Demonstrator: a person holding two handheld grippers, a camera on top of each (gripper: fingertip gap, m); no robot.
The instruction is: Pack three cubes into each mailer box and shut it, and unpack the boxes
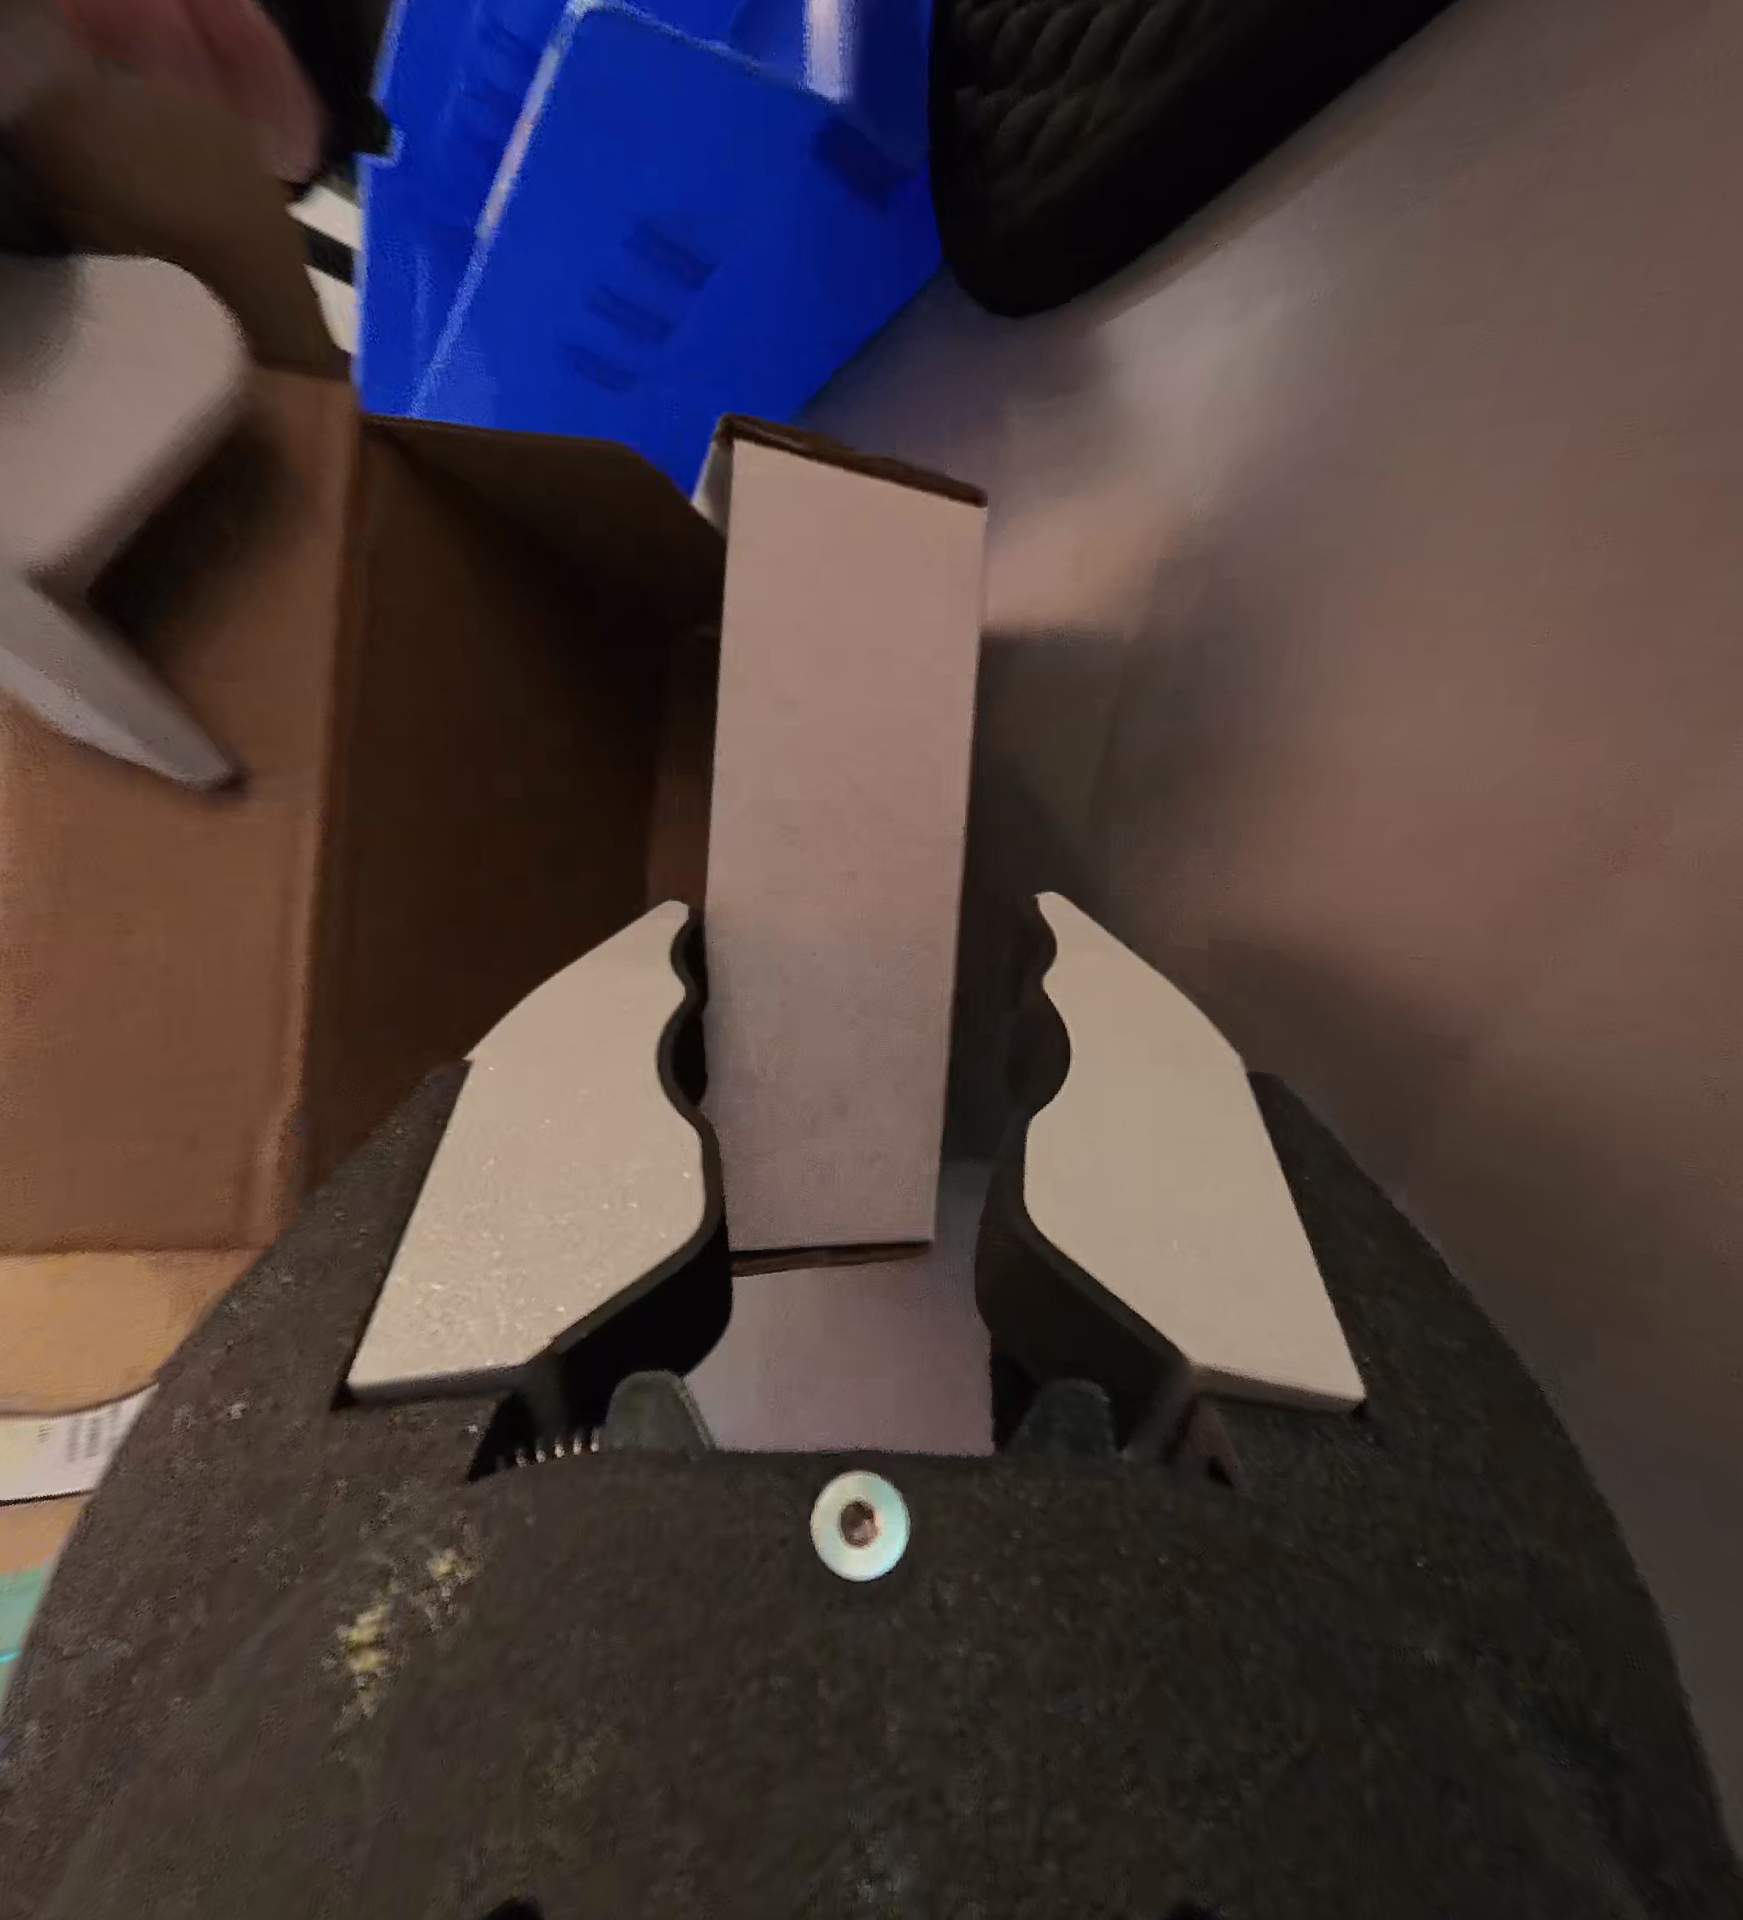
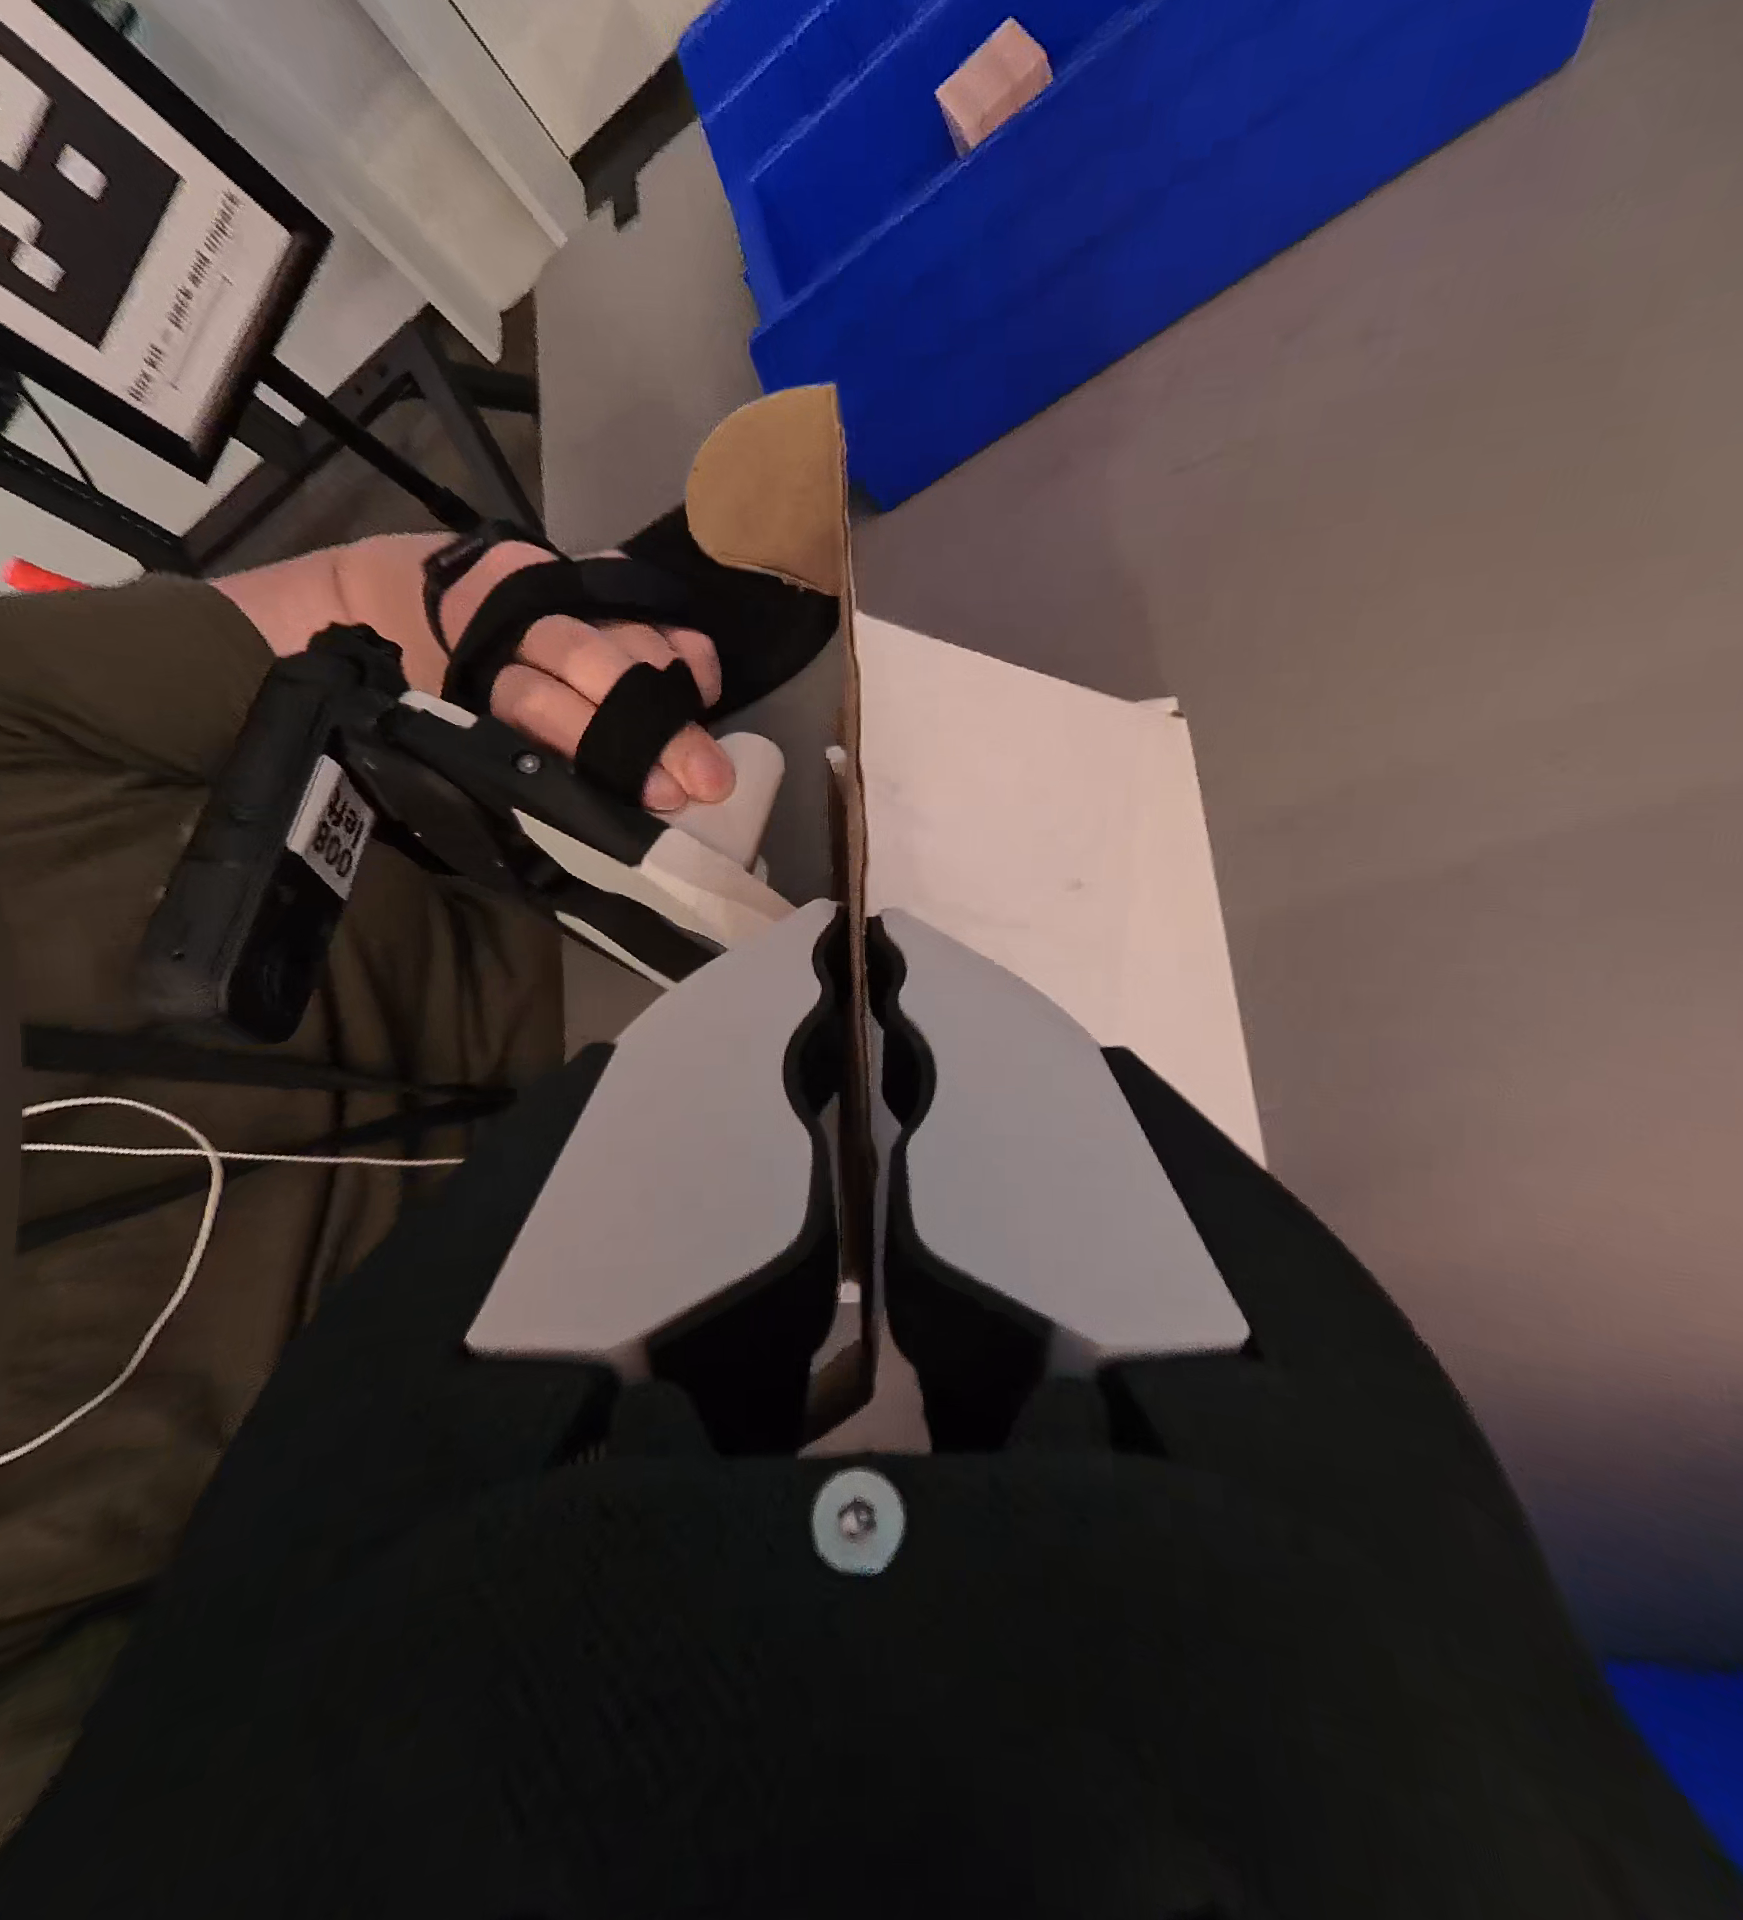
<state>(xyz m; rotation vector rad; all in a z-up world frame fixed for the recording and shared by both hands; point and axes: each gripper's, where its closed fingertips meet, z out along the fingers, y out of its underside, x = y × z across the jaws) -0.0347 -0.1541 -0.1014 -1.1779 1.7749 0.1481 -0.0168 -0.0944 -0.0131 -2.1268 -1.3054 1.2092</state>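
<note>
The right gripper [image 2: 854,925] is clamped on the mailer box's [image 2: 1033,831] upright brown flap [image 2: 851,831]. The left gripper [image 1: 862,920] stands partly open around a white side wall [image 1: 846,831], one finger touching it. The box lies on a grey table [image 2: 1469,727]; beyond, a blue bin [image 2: 1054,229] holds one cube [image 2: 992,94]. The box's inside is hidden.

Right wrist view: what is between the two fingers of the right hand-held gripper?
A thin brown cardboard flap of the white mailer box stands edge-on there; the right hand-held gripper is shut on it.
</note>
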